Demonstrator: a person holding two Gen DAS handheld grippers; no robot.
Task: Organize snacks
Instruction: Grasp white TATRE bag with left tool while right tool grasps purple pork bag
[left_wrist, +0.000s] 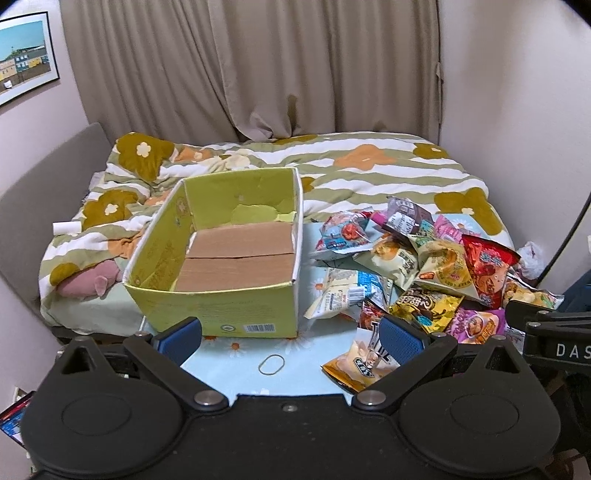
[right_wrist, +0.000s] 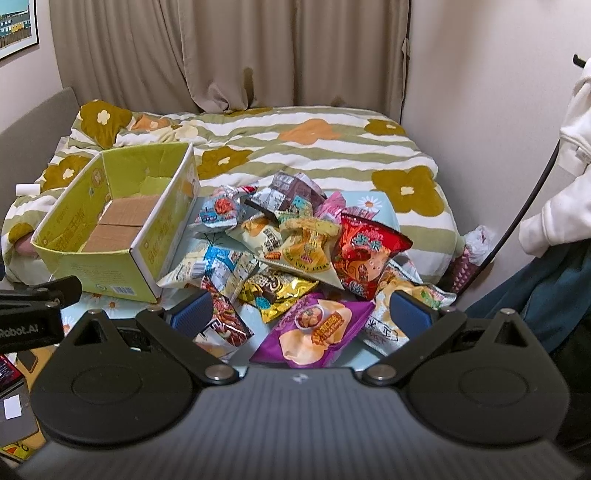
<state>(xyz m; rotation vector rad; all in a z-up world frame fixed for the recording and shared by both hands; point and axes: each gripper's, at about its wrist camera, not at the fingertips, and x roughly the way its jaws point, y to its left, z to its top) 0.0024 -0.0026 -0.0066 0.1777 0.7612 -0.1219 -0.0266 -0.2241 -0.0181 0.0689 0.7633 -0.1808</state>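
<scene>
Snack packets lie heaped just ahead of the right tool, wide open, gripping nothing.

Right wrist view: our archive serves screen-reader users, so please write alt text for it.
An open gripper hovers over a pile of snack bags, nearest a purple bag. Left of the pile stands an empty green box, all on a floral table in front of a bed.

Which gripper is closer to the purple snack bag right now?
Right. The right gripper hangs open just over the purple bag; the left gripper sits off to its left, near the box.
</scene>
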